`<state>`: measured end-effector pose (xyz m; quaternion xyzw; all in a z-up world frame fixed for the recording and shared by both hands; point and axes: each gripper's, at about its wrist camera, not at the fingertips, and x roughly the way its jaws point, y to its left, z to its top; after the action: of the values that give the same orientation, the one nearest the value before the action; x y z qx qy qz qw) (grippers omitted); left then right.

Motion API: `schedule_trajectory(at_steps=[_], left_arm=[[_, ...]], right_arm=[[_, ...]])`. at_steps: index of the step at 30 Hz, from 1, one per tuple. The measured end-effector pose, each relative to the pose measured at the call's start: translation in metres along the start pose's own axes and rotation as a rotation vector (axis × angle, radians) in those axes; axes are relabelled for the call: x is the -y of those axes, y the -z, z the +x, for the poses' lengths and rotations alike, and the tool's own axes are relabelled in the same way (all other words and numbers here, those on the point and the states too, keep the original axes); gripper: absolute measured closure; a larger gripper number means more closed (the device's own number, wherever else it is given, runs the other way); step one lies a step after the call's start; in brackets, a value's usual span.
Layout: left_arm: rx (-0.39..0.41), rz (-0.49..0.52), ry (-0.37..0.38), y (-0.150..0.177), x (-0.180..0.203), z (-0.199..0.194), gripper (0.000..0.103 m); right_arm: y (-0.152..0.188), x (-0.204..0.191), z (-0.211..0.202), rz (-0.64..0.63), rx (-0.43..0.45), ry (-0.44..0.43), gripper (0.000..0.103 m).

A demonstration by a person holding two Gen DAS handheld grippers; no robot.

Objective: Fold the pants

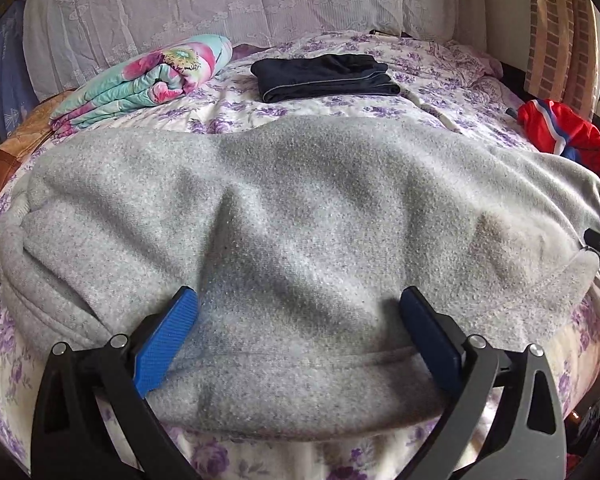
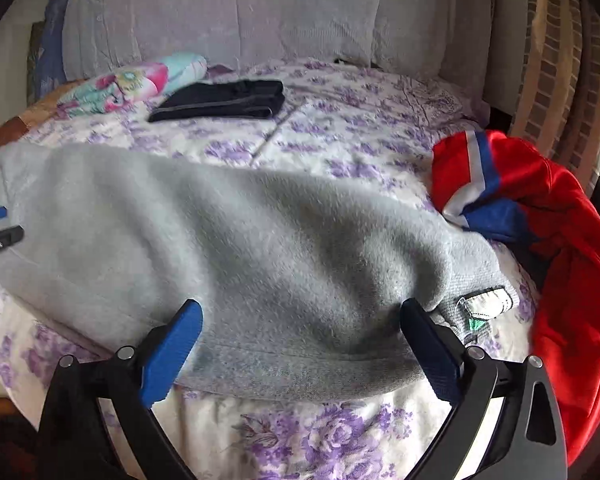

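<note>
Two grippers, the left gripper (image 1: 298, 316) and the right gripper (image 2: 300, 324), hover with fingers spread wide and holding nothing, over the near edge of the grey pants (image 1: 300, 208) lying across the flowered bed (image 1: 440, 92), beside a red jacket (image 2: 560, 240).

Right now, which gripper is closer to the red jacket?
Right. The right gripper sits open over the grey pants end beside the red jacket. The left gripper works the opposite end, with the jacket far off to its right.
</note>
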<state>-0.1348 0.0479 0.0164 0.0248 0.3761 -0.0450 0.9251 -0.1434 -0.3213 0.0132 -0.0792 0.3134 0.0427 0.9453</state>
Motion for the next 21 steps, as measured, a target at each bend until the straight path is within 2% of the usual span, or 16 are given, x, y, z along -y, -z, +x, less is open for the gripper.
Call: schedule_trajectory(at_steps=[1, 3, 5, 7, 8, 10, 11, 12, 14, 16, 18, 19, 21], left_arm=[[-0.009, -0.018, 0.016, -0.004, 0.000, -0.005, 0.005], [0.018, -0.049, 0.128, -0.013, 0.004, -0.017, 0.005], [0.053, -0.056, 0.202, -0.025, 0.014, -0.024, 0.005], [0.047, -0.014, 0.194, -0.033, 0.031, -0.016, 0.005], [0.011, 0.023, 0.179, -0.032, 0.041, -0.003, 0.005], [-0.096, 0.083, 0.117, -0.021, 0.058, 0.031, 0.004], [-0.041, 0.097, 0.093, -0.015, 0.061, 0.027, 0.004], [-0.021, 0.106, 0.095, -0.014, 0.062, 0.018, 0.005], [-0.031, 0.058, 0.143, -0.015, 0.054, 0.009, 0.005], [0.005, -0.048, 0.191, -0.016, 0.036, 0.000, 0.005], [0.008, -0.117, 0.215, -0.017, 0.020, 0.000, 0.005], [-0.016, -0.123, 0.227, -0.016, 0.015, 0.005, 0.005], [-0.044, -0.054, 0.218, -0.010, 0.019, 0.011, 0.005]], right_arm=[[-0.008, 0.005, -0.012, 0.013, 0.053, 0.020, 0.004], [-0.026, 0.022, -0.023, 0.049, 0.101, 0.069, 0.004], [-0.039, 0.041, -0.006, 0.103, 0.052, 0.040, 0.004], [-0.032, 0.056, 0.039, 0.178, -0.122, -0.033, 0.003], [-0.022, 0.056, 0.064, 0.198, -0.198, -0.059, 0.003], [-0.018, 0.045, 0.063, 0.134, -0.169, 0.002, 0.003], [-0.023, 0.039, 0.054, 0.117, -0.155, 0.021, 0.003], [-0.032, 0.035, 0.039, 0.121, -0.097, 0.014, 0.003], [-0.050, 0.022, 0.017, 0.133, 0.018, -0.039, 0.003], [-0.074, -0.004, 0.015, 0.084, 0.046, -0.149, 0.003], [-0.090, -0.044, 0.033, 0.011, 0.008, -0.284, 0.003], [-0.093, -0.065, 0.049, -0.022, -0.034, -0.321, 0.003], [-0.085, -0.113, 0.091, -0.119, -0.185, -0.371, 0.003]])
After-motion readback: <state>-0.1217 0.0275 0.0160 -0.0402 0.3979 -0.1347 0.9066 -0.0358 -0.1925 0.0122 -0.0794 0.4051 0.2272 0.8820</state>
